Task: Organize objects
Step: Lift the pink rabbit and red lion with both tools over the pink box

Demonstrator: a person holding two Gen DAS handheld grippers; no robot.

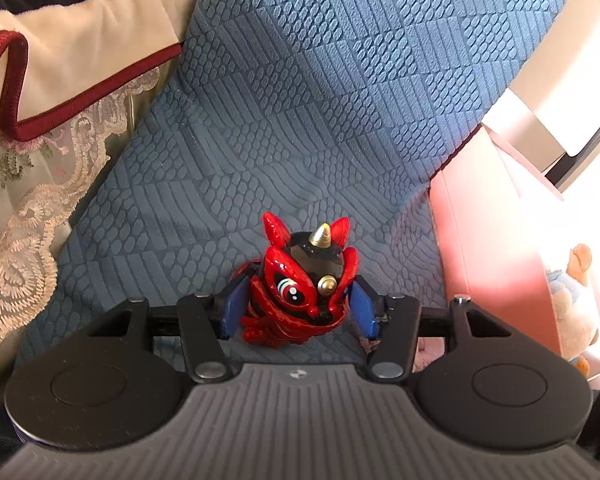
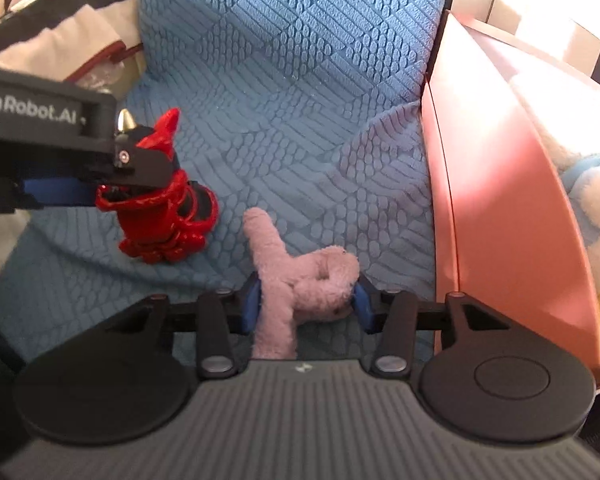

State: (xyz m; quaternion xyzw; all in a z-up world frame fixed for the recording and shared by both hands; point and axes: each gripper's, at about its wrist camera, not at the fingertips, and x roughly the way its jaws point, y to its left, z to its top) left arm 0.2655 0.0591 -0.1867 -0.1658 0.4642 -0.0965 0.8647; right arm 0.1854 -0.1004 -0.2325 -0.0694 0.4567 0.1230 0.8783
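Red and glossy, a small hard-plastic lion-like toy figure (image 1: 300, 284) with a gold horn and a round painted eye stands on the blue textured sofa cover (image 1: 300, 100), caught between the blue pads of the left gripper (image 1: 300, 310), which is clenched on its sides; the lower part of the figure is hidden behind the gripper's grey ribbed body. From the right wrist view the same figure (image 2: 168, 216) sits up and to the left of the right gripper (image 2: 306, 300), its head largely covered by the black finger of the left tool. Between the right gripper's blue pads lies a pale pink plush toy (image 2: 300, 276) with a long limb pointing away; both pads press into its fur, so it is grasped, though its lower end is cut off behind the gripper body and its exact shape is hard to make out. Just right of this gripper stands a pink plastic bin (image 2: 500, 200), washed out by glare, holding a white and blue stuffed animal (image 2: 596, 200) only partly in frame. Left of the left gripper, lace-trimmed cream fabric (image 1: 32, 208) is cropped by the edge.
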